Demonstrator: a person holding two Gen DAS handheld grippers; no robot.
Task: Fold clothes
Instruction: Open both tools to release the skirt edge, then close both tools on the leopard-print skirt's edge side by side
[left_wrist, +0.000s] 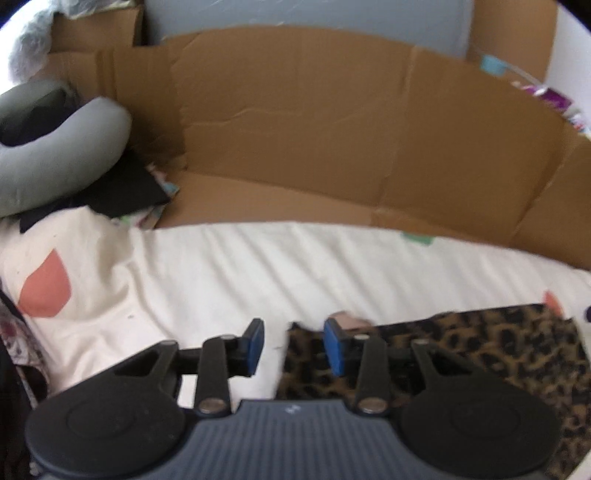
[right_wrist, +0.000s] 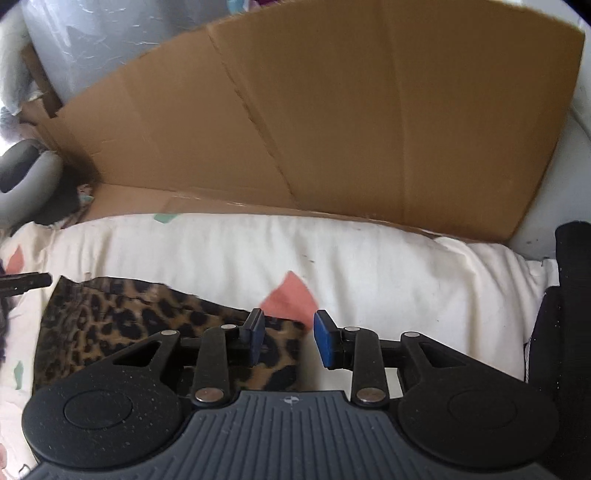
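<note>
A leopard-print garment (left_wrist: 480, 350) lies flat on a cream bedsheet (left_wrist: 240, 273). In the left wrist view it fills the lower right. My left gripper (left_wrist: 293, 347) is open over the garment's left edge, holding nothing. In the right wrist view the garment (right_wrist: 122, 325) lies at the lower left. My right gripper (right_wrist: 289, 339) is open over its right edge, holding nothing. The tip of the left gripper (right_wrist: 26, 282) shows at the far left of the right wrist view.
A flattened cardboard sheet (left_wrist: 351, 129) stands behind the bed as a wall. A grey neck pillow (left_wrist: 55, 147) and dark cloth (left_wrist: 122, 192) lie at the left. Dark fabric (right_wrist: 569, 314) hangs at the right edge. The sheet (right_wrist: 369, 258) has coral and green patches.
</note>
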